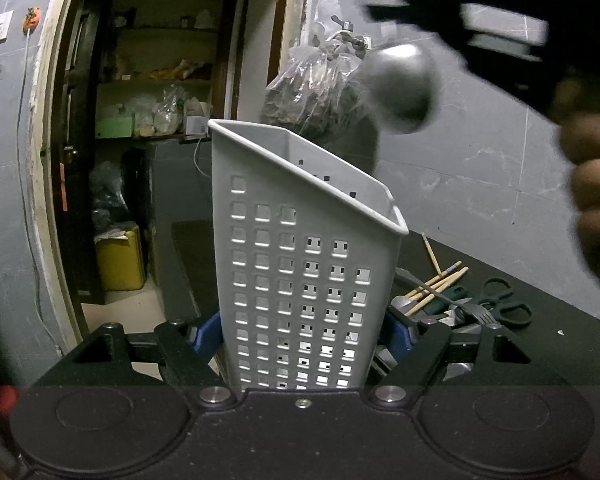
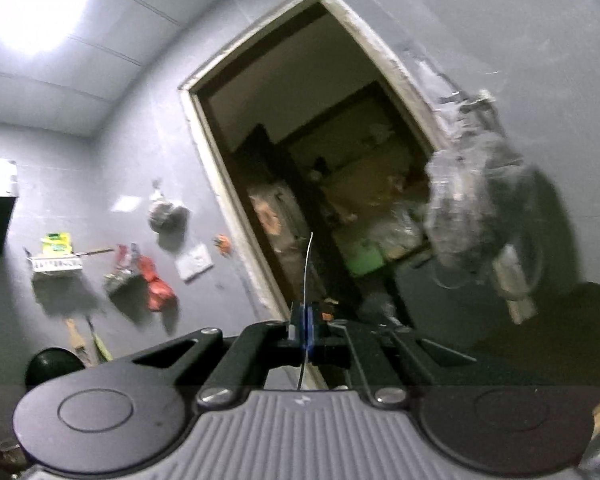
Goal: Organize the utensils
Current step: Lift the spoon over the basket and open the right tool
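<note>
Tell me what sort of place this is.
Probably a home kitchen or utility room: a tap on the grey wall, a storeroom doorway with stocked shelves, and loose utensils beside a white perforated holder.

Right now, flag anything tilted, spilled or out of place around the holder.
The white utensil holder leans tilted between the left gripper pads, not upright. The chopsticks, fork and scissors lie jumbled on the black table behind it.

Pale grey caddy with square-hole grid — shiny steel spoon, black-handled scissors.
</note>
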Demonstrator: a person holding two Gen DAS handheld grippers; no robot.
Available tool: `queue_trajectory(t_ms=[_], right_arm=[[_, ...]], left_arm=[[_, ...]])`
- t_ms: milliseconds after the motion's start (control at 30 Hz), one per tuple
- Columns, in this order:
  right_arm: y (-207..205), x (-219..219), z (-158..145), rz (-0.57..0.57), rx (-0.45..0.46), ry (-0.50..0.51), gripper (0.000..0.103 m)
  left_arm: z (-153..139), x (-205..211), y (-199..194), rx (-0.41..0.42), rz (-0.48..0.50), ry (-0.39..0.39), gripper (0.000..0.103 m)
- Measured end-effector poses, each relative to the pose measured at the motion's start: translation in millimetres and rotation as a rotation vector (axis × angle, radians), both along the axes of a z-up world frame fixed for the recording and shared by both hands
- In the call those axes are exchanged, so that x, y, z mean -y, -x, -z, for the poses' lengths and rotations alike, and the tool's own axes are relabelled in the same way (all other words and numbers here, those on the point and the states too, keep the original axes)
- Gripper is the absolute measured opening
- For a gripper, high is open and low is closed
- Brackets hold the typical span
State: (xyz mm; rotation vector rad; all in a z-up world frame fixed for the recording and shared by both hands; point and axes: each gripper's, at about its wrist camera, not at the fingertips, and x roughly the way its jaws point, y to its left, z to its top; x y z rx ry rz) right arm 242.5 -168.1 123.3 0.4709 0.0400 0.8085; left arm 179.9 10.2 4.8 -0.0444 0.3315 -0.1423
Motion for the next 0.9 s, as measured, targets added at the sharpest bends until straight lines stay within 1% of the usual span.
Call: queue_trajectory(t_ms=[133, 267, 500, 667, 800, 833, 900], right_arm=[[-20, -27, 10, -0.013, -0.023, 0.028, 0.002], [-21, -38, 23, 0.014, -0.02, 0.06, 0.002], [-10, -43, 39, 0.055, -0.023, 0.137, 0.002], [-4, -44, 49, 0.088, -0.046, 0.214, 0.002], [2, -44, 55, 0.094, -0.056, 0.266, 0.002], [3, -44, 57, 0.092, -0.059, 0.277, 0.002], [4, -45, 59, 0.084, -0.072, 0.295, 0.007]], left_arm=[[0, 1, -2, 0.002, 0.0, -0.003, 0.08], [0, 0, -2, 0.003, 0.002, -0.002, 0.08], [0, -2, -1, 0.002, 0.003, 0.003, 0.08], [0, -2, -1, 0.002, 0.002, 0.004, 0.08], [1, -3, -1, 0.003, 0.001, 0.003, 0.08], [0, -3, -1, 0.002, 0.001, 0.003, 0.08], [1, -3, 0, 0.003, 0.0, 0.001, 0.08]])
